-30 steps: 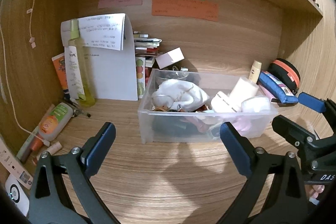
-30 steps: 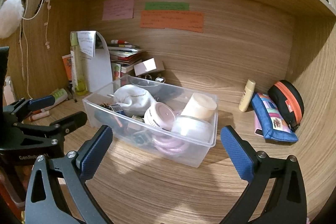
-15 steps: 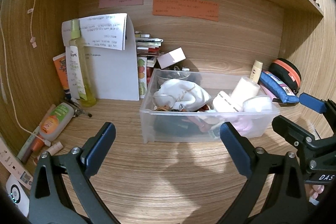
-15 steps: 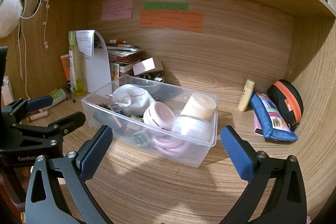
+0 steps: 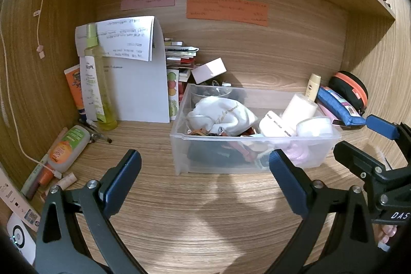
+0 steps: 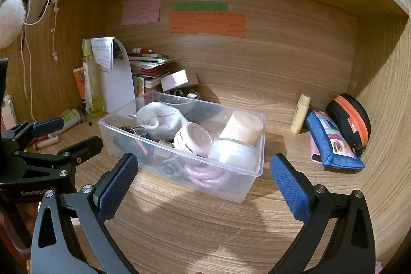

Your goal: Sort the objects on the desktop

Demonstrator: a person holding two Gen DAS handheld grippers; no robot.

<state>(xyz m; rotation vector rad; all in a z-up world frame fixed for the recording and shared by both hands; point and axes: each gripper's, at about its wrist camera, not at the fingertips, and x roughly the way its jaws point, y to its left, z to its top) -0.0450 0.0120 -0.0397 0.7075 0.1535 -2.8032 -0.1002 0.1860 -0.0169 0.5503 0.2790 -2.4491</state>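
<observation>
A clear plastic bin stands mid-desk, filled with a white cloth pouch, a cream jar, a round pink-white case, a pink cord and small items. My left gripper is open, empty, hovering before the bin's front wall. My right gripper is open and empty too, just short of the bin's near corner. Each gripper shows in the other's view: the right gripper at the far right, the left gripper at the left.
At the left wall lie a green-orange tube, a tall yellow-green bottle and a folded white paper. Stacked books and a small white box sit behind. A cream bottle, blue pouch and black-orange case are right.
Both views have shifted only slightly; the bin sits a touch nearer and more central. Both grippers stay open and empty.
</observation>
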